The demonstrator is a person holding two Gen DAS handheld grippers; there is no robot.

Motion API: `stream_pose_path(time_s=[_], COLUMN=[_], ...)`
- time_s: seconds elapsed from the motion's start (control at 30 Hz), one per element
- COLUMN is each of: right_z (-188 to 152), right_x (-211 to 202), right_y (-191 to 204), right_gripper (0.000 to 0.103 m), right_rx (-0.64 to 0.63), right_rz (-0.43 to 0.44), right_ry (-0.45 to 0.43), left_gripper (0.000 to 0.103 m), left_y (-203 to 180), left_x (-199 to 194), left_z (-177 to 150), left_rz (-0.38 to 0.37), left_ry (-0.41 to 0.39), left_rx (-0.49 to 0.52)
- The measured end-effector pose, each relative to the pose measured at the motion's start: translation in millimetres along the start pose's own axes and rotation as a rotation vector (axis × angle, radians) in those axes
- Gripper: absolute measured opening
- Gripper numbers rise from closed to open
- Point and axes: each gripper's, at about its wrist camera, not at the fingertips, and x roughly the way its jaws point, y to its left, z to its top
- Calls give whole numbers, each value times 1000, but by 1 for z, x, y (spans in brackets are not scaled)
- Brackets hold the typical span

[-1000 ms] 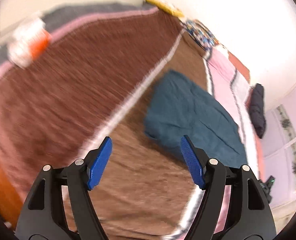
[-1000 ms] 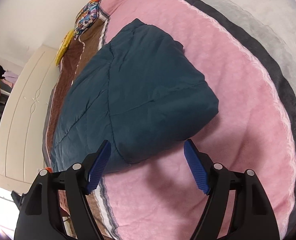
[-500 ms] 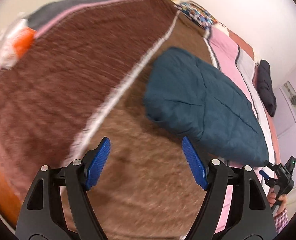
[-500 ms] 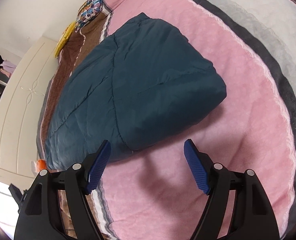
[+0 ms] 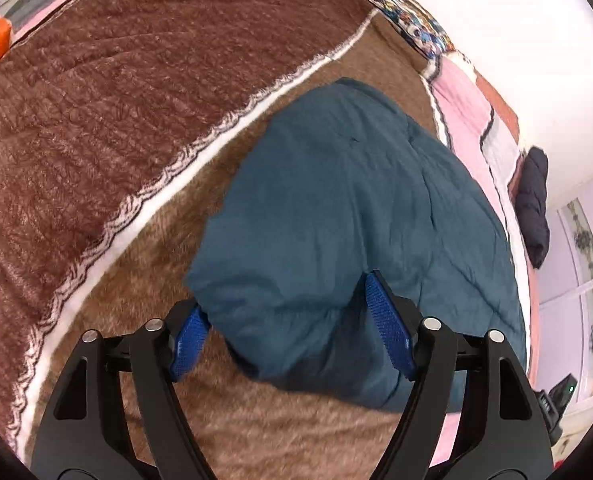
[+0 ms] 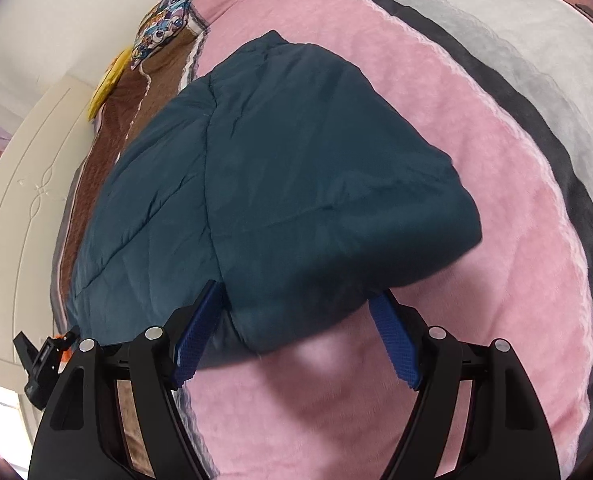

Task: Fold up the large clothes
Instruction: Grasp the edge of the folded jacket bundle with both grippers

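Teal padded garment (image 5: 348, 216) lies folded between both open grippers.

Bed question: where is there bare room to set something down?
Free: the dark brown blanket left of the white stripe, and the pink blanket right of the teal quilt. Crowded: the quilt's near edge, where the left claw and right claw straddle its corners.

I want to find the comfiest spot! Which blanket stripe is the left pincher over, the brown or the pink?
The brown one. In its own view, the left gripper straddles the teal padded garment over the fuzzy brown stripe; the right gripper is over the pink stripe.
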Motion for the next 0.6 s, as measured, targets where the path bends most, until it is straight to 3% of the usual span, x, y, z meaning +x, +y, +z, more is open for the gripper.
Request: stream_pose_path(time_s=[0.07,0.1,0.13,0.27,0.43,0.6], right_z=[1,1,1,-1,-19,-53], right_x=[0,-1,-3,-13,-44,-68], right_y=[-1,0,0,-3,-12,-20], right_gripper=[57,51,42,26,21,21], right_rx=[13,10,10,25,42,32], right_rz=[-4,-10,-8,13,49,54], right_ry=[-27,-43,-51,-71,-85,-37], left_gripper=[33,23,20,15,14,14], left_y=[-2,-3,-4,-10,-4,18], left_x=[-5,-8,-14,-35,-66,-95], left_z=[2,3,3,-2,-21,-49], left_rz=[-5,-11,-27,-48,-88,-103], left_ry=[-20,-32,-43,-66,-56,-21], left_rx=[-2,1,3,27,59,70])
